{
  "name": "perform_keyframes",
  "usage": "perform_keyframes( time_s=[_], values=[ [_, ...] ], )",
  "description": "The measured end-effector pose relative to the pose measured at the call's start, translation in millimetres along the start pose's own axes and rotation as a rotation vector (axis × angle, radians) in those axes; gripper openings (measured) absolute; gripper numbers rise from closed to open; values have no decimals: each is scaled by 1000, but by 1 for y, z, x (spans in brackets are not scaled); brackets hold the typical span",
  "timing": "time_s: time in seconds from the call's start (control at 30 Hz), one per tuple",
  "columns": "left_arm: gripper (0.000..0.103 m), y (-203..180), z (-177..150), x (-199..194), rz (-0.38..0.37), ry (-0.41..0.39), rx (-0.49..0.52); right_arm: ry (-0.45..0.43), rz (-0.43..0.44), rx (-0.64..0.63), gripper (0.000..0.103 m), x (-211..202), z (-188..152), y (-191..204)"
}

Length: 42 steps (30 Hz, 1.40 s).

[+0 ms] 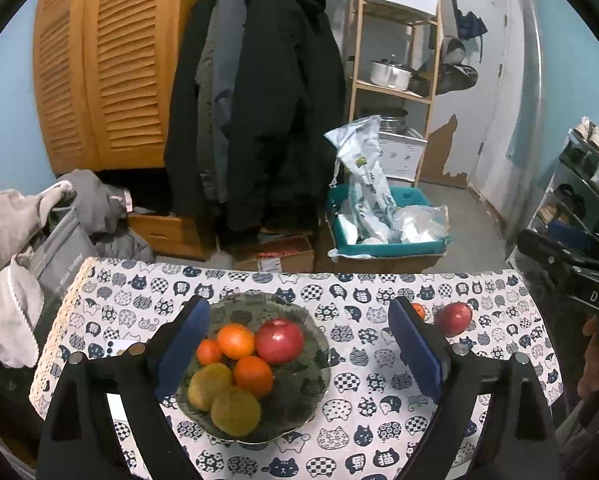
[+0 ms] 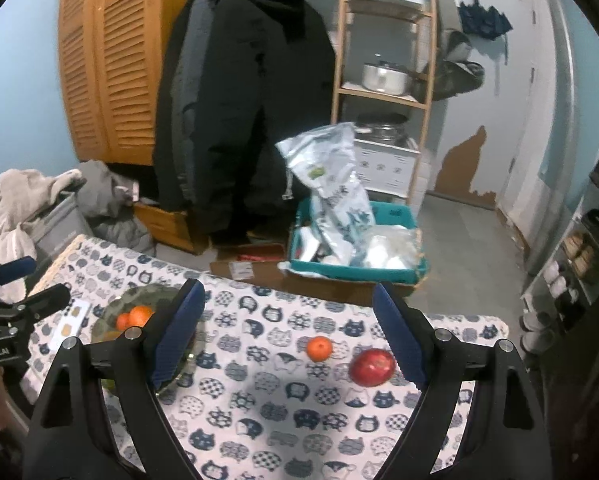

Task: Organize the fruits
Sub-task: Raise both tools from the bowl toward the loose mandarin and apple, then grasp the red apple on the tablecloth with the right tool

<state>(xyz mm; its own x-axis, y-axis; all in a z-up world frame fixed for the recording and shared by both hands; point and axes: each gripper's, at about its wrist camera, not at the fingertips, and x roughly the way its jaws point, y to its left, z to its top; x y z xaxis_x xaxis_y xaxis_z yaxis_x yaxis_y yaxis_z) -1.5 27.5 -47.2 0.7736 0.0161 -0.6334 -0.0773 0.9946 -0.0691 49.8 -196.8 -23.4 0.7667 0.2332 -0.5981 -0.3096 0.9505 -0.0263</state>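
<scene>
A dark glass plate (image 1: 315, 392) on the cat-print tablecloth holds a red apple (image 1: 279, 340), three oranges (image 1: 235, 340) and two yellow-green fruits (image 1: 235, 410). My left gripper (image 1: 295, 344) is open and empty above the plate. A loose red apple (image 2: 372, 367) and a small orange (image 2: 319, 348) lie on the cloth to the right; they also show in the left wrist view, the apple (image 1: 453, 318) and the orange (image 1: 418, 310) partly hidden by a finger. My right gripper (image 2: 287, 336) is open and empty, above and in front of them. The plate (image 2: 111, 316) is at its left.
The table's far edge (image 1: 299, 270) drops to a floor with cardboard boxes and a teal bin (image 1: 383, 240) of plastic bags. Hanging coats (image 1: 259, 100), a louvered wooden cabinet (image 1: 99, 60), a shelf rack (image 1: 395, 60) and a laundry pile (image 1: 19, 240) stand beyond. Small cards (image 2: 73, 320) lie left of the plate.
</scene>
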Motion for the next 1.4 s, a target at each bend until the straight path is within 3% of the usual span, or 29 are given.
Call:
perform_keyframes(
  time_s=[0.7,1.0,1.4],
  values=[
    [93,-86,4,45,-79,65,117,67,-110,149,85,5,-36,-97],
    [93,-103,0,77,-87,116,130,134,-118,166,85,31,-50,-111],
    [93,-105,-15,139,-87,241,110,276,-93,234,85,99,-74,-125]
  ],
)
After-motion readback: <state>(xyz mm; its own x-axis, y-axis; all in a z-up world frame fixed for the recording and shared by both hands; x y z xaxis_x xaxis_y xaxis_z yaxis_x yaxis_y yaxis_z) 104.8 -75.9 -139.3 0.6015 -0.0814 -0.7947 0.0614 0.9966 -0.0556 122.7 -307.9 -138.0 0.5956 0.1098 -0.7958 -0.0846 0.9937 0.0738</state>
